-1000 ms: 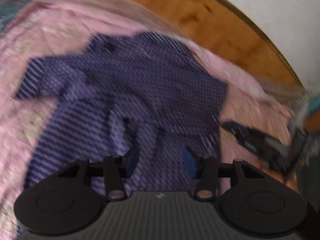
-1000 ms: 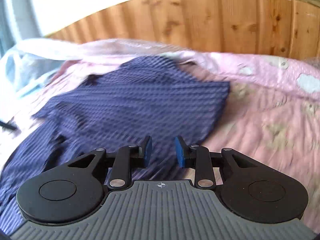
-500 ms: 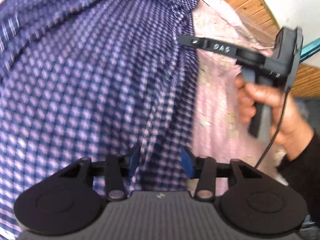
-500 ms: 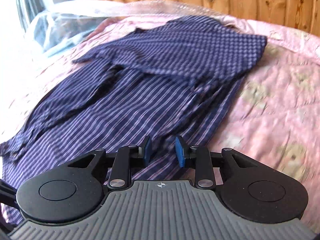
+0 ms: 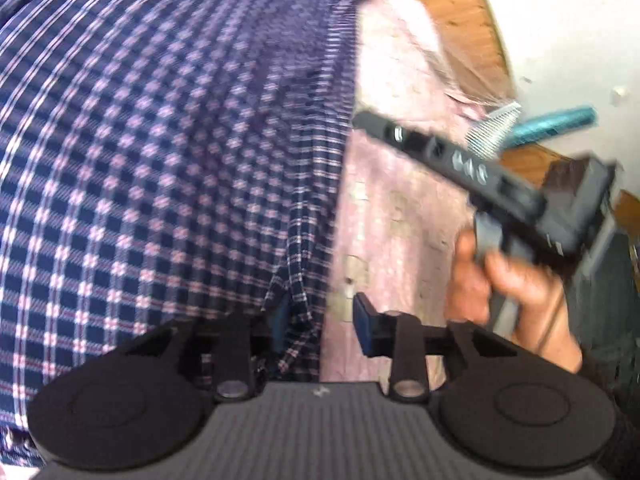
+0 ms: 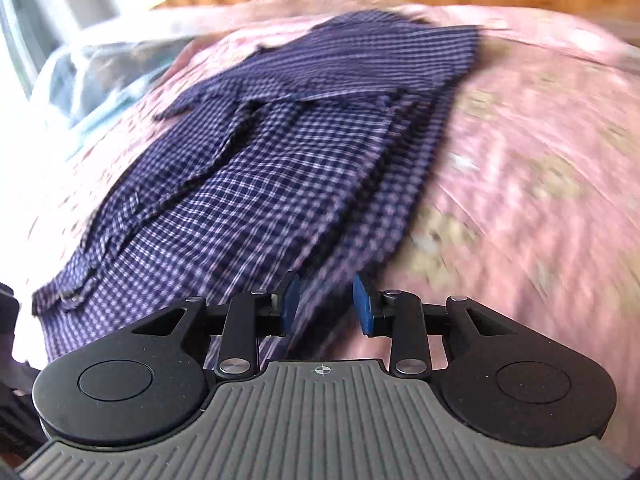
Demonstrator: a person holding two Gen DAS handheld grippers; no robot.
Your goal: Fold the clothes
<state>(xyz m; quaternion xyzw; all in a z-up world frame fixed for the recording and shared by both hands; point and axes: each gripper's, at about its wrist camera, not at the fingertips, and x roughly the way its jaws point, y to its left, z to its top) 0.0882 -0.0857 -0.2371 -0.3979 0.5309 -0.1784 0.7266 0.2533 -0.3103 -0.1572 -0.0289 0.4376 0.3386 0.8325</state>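
A dark blue checked shirt (image 6: 288, 152) lies spread over a pink bedspread (image 6: 540, 184), part of it folded over itself. The left gripper (image 5: 320, 320) sits at the shirt's edge, its fingers apart with a fold of cloth between them; whether they pinch it I cannot tell. The right gripper (image 6: 326, 304) hovers over the shirt's near edge, jaws opening, holding nothing.

Lit by bright daylight from the window (image 6: 36, 32) at upper left, blown out to white there. Soft shadows only. Smeared by motion blur across the checked shirt (image 6: 256, 168), the pink bedspread (image 6: 540, 184) and the hand (image 5: 508, 292). Bent by fisheye curvature at the edges, corners darkened.
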